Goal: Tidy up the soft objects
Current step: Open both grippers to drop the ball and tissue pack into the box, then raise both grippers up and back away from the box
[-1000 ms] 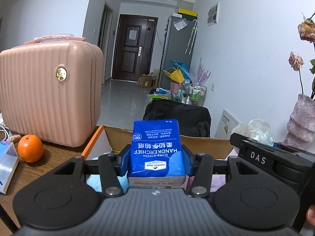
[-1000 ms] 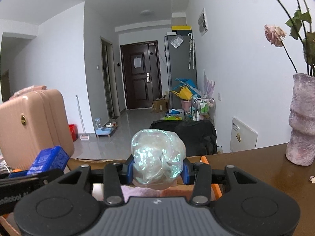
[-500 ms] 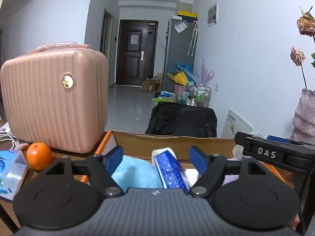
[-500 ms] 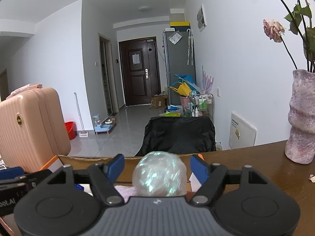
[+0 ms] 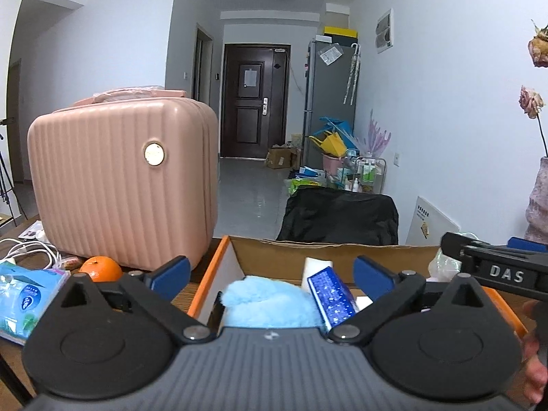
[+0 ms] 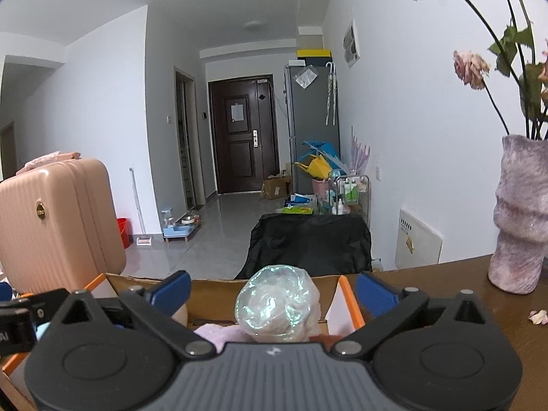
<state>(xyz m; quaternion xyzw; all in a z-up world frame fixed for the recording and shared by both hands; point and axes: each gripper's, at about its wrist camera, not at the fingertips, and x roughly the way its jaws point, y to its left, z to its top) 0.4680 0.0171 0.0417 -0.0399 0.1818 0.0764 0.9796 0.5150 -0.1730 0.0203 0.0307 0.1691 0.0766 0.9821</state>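
Both gripper [image 5: 272, 270] jaws opening (above box [image 5: 318, 250])

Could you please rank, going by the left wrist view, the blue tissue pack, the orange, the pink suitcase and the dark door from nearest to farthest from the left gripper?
From the left gripper, whose jaws are opening:
1. Blue tissue pack, in the cardboard box, between the fingers but untouched.
2. Orange, left, on the table.
3. Pink suitcase, left, behind the orange.
4. Dark door, far down the hallway.
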